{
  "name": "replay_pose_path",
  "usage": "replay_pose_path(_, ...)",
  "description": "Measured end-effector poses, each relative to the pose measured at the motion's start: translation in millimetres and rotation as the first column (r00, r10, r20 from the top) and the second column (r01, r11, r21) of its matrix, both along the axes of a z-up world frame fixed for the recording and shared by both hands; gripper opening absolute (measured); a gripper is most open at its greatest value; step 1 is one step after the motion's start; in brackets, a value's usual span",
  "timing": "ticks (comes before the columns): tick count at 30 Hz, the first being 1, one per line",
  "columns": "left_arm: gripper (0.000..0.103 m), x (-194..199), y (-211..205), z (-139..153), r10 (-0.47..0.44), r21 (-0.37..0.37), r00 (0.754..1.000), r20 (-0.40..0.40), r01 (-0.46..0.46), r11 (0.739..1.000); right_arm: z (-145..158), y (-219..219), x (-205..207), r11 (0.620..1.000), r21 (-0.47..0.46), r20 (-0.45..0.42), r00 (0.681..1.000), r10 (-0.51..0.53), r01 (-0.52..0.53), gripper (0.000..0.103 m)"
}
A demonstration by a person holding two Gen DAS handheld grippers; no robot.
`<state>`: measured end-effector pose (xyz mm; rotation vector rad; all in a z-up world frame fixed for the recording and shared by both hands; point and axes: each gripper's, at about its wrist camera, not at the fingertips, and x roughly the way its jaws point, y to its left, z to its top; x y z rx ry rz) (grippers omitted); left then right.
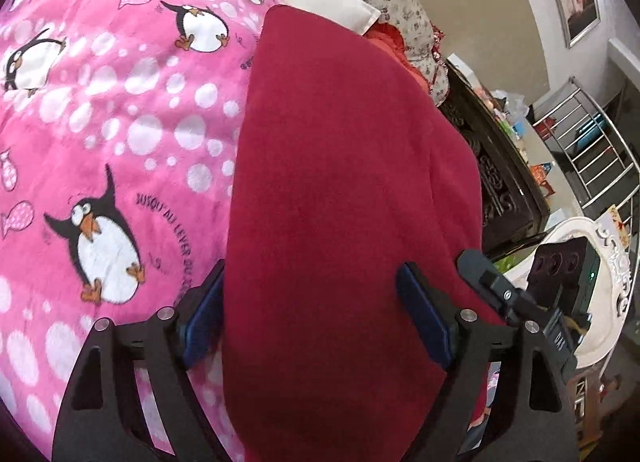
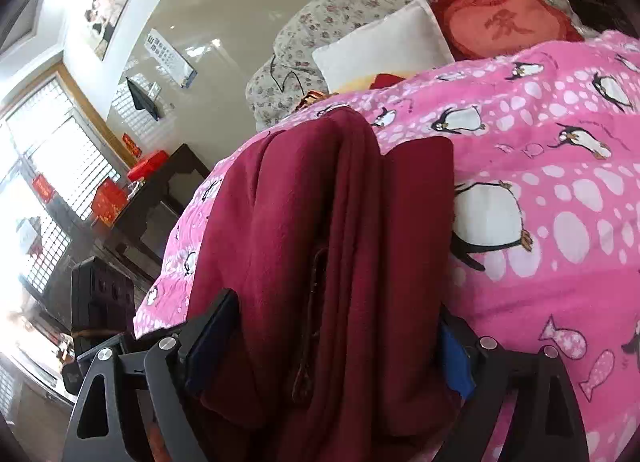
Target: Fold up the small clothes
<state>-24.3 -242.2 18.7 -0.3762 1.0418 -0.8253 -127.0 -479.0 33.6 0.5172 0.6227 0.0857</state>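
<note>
The bed, under one pink penguin blanket point(image 1: 112, 109), carries the single task item: a dark red fleece garment point(image 1: 344, 189), already doubled into a thick bundle. Its long axis runs straight away from both tools toward the pillows; one white pillow point(image 2: 384, 45) and one red cushion point(image 2: 504, 21) lie at the far end. The near end of the bundle sits between the fingers of each tool. The left tool point(image 1: 316, 318) stands wide apart with fleece filling the gap; whether its blue pads point(image 1: 424, 322) press the cloth I cannot tell. The right tool point(image 2: 336, 346) is likewise wide and straddles the stacked layers, and looks to be gripping them. Neither hand is clearly nearer, so I judge the next fold goes forward along that axis
</note>
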Motion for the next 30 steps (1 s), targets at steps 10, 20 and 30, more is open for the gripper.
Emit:
replay_pose_path(10, 0.048, -23, -3, 27, -0.044, 0.036, 0.990, 0.132, 0.039, 0.999, 29, 34, -18, 0.985, -0.172, 0.018, 1.000, 0.024, -0.021, 0.042)
replay_pose_path(20, 0.048, -98, 71, 73, -0.003, 0.166, 0.980, 0.201, -0.031, 0.986, 33, 93, -61, 0.985, -0.005, -0.004, 0.985, 0.174, -0.174, 0.043)
replay_pose_path(30, 0.062, -110, 100, 28, 0.094, 0.237, 0.989, 0.117, -0.119, 0.964, 32, 77, -93, 0.999, -0.022, -0.020, 0.999, 0.032, -0.032, 0.056)
